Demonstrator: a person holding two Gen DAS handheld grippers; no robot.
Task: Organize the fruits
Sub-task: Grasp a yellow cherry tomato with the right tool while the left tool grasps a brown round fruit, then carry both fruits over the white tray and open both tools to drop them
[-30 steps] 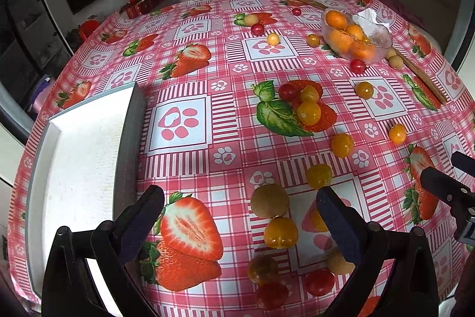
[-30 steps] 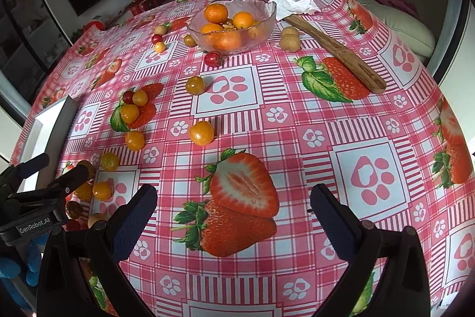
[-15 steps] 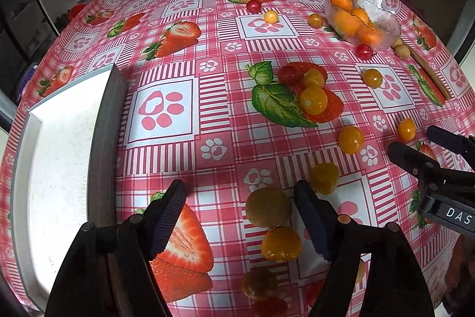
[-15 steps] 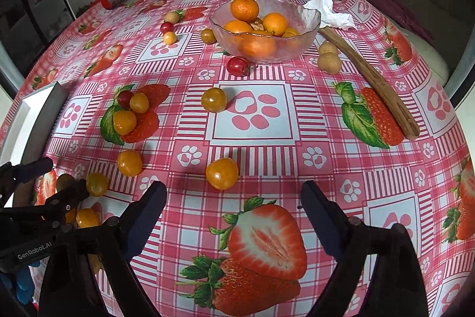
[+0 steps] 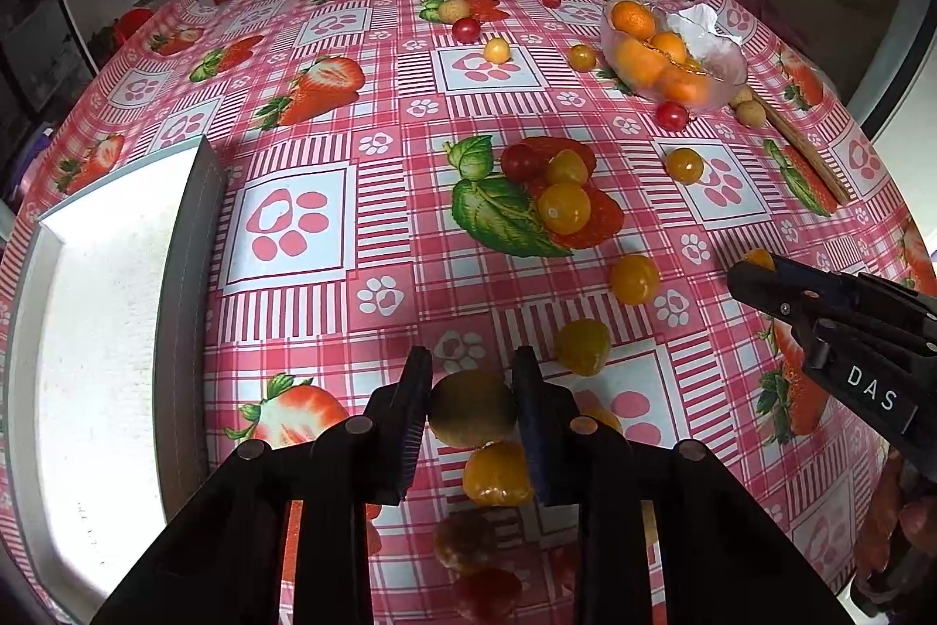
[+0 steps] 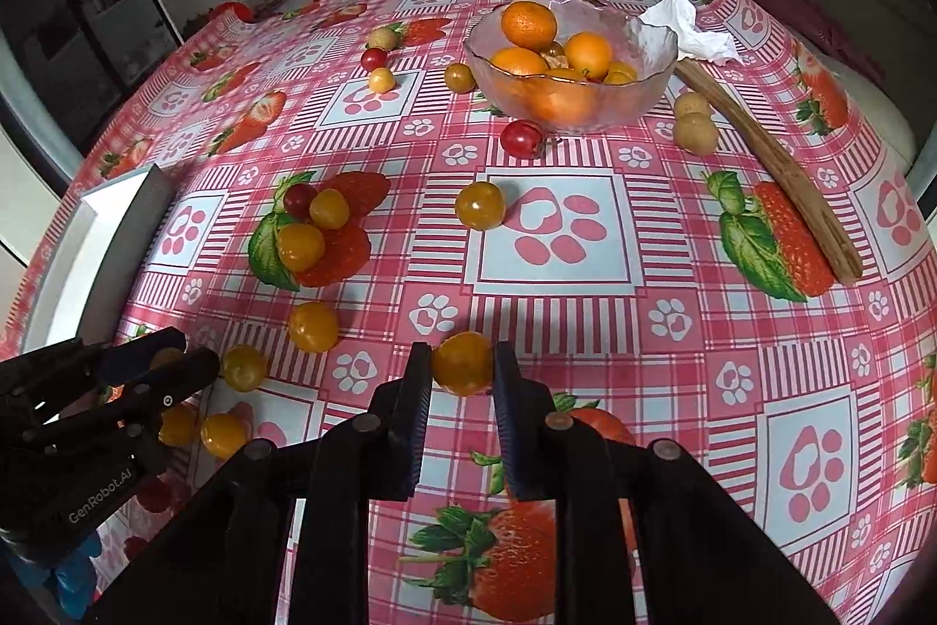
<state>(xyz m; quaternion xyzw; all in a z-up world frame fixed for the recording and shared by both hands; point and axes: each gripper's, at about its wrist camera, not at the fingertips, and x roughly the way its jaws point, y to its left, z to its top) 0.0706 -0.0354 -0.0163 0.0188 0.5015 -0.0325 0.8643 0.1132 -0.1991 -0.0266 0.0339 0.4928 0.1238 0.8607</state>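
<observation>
Two grippers are down on the strawberry-print tablecloth (image 5: 386,238), each with a fruit between its fingers.

From the left wrist camera, the left gripper (image 5: 471,405) has its jaws drawn in tight on a brownish-green fruit (image 5: 471,408), both pads touching its sides. It points forward and slightly down over the near part of the table. Just behind the held fruit an orange fruit (image 5: 498,472) sits between the finger bases, with more small fruits under the gripper body. A yellow tomato (image 5: 582,347) lies just beside the right finger. The white tray (image 5: 105,332) stands to the left, its grey wall near the gripper and running along the table's left edge. The right gripper (image 5: 755,273) reaches in from the right, an orange fruit showing at its tip.

From the right wrist camera, the right gripper (image 6: 462,367) is clamped on an orange tomato (image 6: 462,362), pads pressed to both sides, low over the cloth. Open cloth lies ahead up to a lone yellow-brown tomato (image 6: 480,206). Farther off, the glass bowl (image 6: 644,62) holds oranges, with a wooden stick (image 6: 773,168) along the right. The left gripper (image 6: 158,367) sits at the left among several small yellow fruits
</observation>
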